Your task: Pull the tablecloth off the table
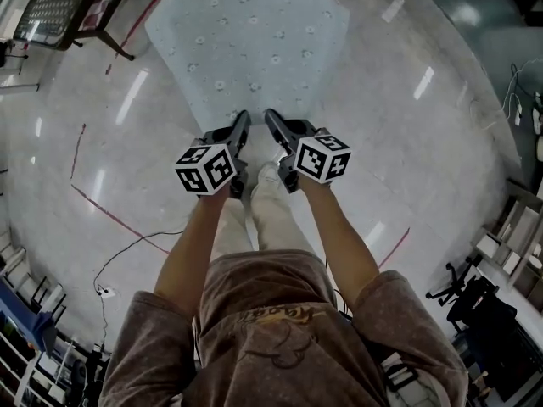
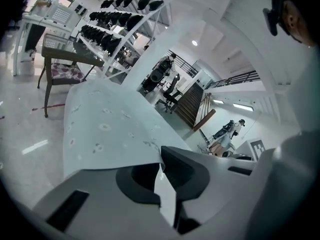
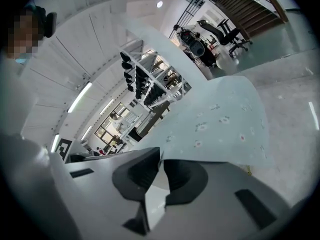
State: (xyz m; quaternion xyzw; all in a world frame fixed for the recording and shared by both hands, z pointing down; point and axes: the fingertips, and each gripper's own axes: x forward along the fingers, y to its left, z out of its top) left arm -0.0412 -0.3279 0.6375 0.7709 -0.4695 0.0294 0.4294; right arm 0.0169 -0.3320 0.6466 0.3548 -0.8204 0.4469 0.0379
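Observation:
The pale blue tablecloth (image 1: 250, 45) with small flower prints stretches out flat ahead of me, and its near edge runs to both grippers. No table shows under it. My left gripper (image 1: 243, 119) is shut on the near edge left of centre, and my right gripper (image 1: 270, 115) is shut on it just beside. In the left gripper view a fold of the tablecloth (image 2: 110, 129) is pinched between the closed jaws of the left gripper (image 2: 161, 156). The right gripper view shows the tablecloth (image 3: 225, 124) nipped the same way by the right gripper (image 3: 160, 164).
A wooden chair with a patterned cushion (image 1: 76, 7) stands at the far left, also in the left gripper view (image 2: 62, 66). Red tape lines (image 1: 110, 214) and a cable (image 1: 127, 257) cross the glossy floor. Office chairs (image 1: 467, 291) stand at the right. A shelf rack (image 2: 120, 24) fills the background.

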